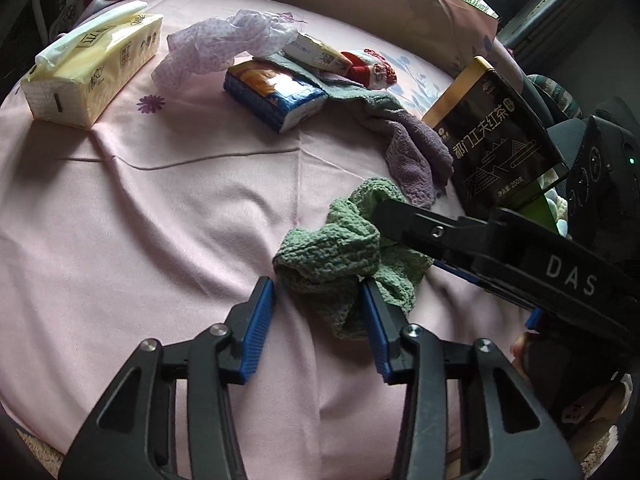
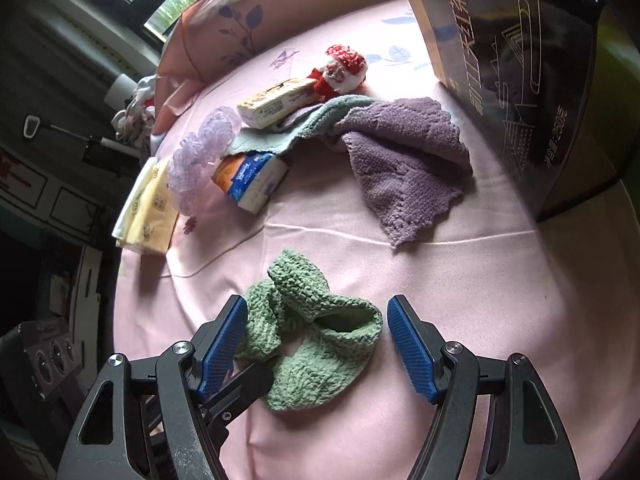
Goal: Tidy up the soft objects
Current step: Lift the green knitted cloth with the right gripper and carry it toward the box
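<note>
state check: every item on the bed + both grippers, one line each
green cloth: crumpled, between both grippers' fingers
purple cloth: rumpled, flat on sheet
teal cloth: partly under a tissue pack
yellow tissue pack: lying flat
blue tissue pack: lying flat
black box: upright, tilted
left gripper: open
right gripper: open

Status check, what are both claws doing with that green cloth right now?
Left claw open, right claw open, both straddling the crumpled green cloth on the pink sheet. Nothing gripped. Purple cloth lies clear beyond.
</note>
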`<state>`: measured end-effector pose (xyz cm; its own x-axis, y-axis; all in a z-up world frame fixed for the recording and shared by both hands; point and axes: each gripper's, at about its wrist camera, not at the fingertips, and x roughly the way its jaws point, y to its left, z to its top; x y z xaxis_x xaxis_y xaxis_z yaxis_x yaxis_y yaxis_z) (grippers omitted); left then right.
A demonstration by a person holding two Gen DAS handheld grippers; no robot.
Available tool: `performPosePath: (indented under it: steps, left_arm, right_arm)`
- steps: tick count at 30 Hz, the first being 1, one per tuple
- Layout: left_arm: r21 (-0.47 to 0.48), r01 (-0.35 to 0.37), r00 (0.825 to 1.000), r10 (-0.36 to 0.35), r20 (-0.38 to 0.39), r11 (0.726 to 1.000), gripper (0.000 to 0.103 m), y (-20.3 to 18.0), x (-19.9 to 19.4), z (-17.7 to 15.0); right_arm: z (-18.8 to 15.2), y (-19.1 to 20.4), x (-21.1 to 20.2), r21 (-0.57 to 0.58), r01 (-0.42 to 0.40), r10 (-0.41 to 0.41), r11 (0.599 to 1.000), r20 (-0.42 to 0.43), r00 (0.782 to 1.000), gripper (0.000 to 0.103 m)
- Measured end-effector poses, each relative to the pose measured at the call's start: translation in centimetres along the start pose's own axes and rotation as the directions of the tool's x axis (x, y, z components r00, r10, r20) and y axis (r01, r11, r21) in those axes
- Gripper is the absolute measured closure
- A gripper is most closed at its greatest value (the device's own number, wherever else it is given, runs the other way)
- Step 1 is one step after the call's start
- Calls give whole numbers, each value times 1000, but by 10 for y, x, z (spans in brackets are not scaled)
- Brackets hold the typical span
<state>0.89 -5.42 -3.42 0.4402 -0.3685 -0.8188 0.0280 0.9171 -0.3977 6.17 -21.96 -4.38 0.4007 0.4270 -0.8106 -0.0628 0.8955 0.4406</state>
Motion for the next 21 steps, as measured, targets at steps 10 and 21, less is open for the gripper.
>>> performPosePath:
  steps: [10, 21]
  left_arm:
    - [2, 43, 999, -43, -17, 999, 90, -5, 14, 3]
    - [50, 18, 1000, -18, 5, 999, 94, -9, 11, 3]
  right_arm:
    - [-7, 12, 16, -22, -84, 83, 996, -46, 996, 50]
    - [-14, 20, 23, -34, -157, 155, 987, -52, 987, 69]
